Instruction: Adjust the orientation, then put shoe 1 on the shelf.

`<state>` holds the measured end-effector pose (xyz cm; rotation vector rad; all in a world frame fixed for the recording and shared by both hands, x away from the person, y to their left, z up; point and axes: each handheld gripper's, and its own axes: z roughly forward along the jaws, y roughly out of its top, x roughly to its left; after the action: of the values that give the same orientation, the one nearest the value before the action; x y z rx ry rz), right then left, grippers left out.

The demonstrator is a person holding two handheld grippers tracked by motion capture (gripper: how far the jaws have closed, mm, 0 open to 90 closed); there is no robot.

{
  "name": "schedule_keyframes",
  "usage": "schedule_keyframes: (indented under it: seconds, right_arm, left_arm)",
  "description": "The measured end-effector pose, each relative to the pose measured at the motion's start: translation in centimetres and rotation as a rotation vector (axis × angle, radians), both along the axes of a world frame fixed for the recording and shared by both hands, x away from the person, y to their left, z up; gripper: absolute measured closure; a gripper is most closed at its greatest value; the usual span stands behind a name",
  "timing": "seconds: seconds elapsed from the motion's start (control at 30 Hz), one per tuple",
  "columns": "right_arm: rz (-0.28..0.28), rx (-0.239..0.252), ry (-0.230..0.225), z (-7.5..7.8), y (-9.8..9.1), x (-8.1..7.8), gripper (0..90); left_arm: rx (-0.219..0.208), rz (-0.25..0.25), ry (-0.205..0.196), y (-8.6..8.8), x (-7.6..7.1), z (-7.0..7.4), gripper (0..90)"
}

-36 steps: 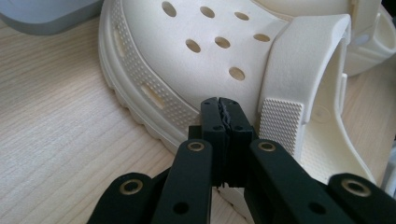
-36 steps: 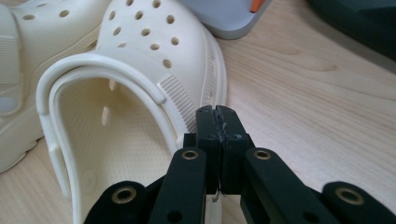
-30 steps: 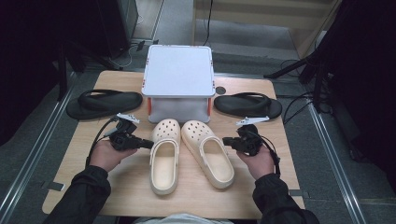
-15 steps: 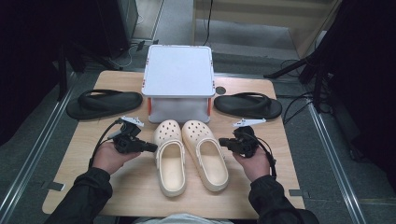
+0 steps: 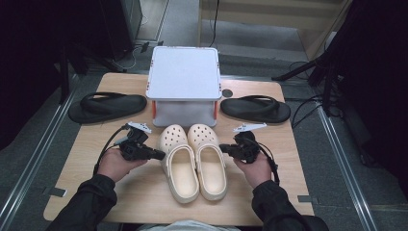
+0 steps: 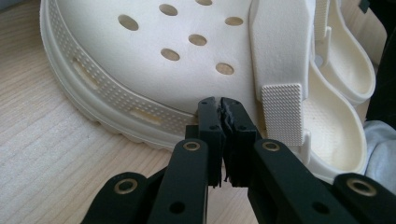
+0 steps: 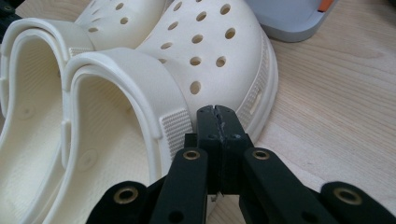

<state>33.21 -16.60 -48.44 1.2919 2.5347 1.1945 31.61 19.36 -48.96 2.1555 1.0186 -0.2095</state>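
Note:
Two cream clogs stand side by side at the table's middle, toes toward the box: the left clog (image 5: pixel 179 162) and the right clog (image 5: pixel 208 159). My left gripper (image 5: pixel 160 155) is shut, its tip against the left clog's outer side (image 6: pixel 154 70). My right gripper (image 5: pixel 222 147) is shut too, its tip pressed at the right clog's outer side (image 7: pixel 205 51). Nothing is held between either pair of jaws. Both black fingers (image 6: pixel 212 126) of the left meet flat; on the right gripper the fingers (image 7: pixel 210 123) close the same way.
A grey lidded box (image 5: pixel 184 84) stands just beyond the clogs' toes. One black flip-flop (image 5: pixel 107 106) lies at the table's far left, another black flip-flop (image 5: pixel 255 108) at the far right. The wooden table (image 5: pixel 288 159) ends close behind my hands.
Both grippers have pushed inward from the sides. The two clogs, splayed apart a second ago, now stand straight and touching, slid slightly toward the person.

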Motion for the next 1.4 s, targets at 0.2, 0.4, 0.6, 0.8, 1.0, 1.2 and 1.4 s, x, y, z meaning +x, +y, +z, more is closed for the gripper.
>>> schedule_keyframes:
  seconds: [0.2,0.4,0.6,0.8,1.0,1.2,1.4]
  right_arm:
    - [-0.028,0.027,-0.064,1.8,-1.3,-0.3,85.5]
    - [-0.027,0.078,-0.094,3.3,-2.2,-1.7,79.3]
    - [0.013,0.085,-0.090,3.3,-1.2,-3.7,74.8]
    - [0.037,0.083,-0.089,3.2,0.0,-5.3,72.6]
    - [0.050,0.082,-0.072,2.9,0.6,-6.0,70.7]
    - [0.060,0.071,-0.070,2.6,1.2,-6.1,68.4]
    - [0.078,0.053,-0.068,2.1,2.0,-6.3,65.3]
  left_arm:
    - [-0.002,0.019,-0.042,0.6,-0.1,0.8,84.3]
    - [-0.003,0.030,-0.057,1.0,0.1,1.8,74.4]
    - [-0.021,0.039,-0.090,1.2,0.0,2.5,70.7]
    - [-0.040,0.031,-0.109,1.5,0.1,3.6,86.3]
    - [-0.050,0.032,-0.120,1.7,0.6,4.5,89.9]
    - [-0.072,0.029,-0.108,1.6,1.2,5.1,89.9]
    - [-0.054,0.026,-0.136,1.7,2.3,6.4,89.9]
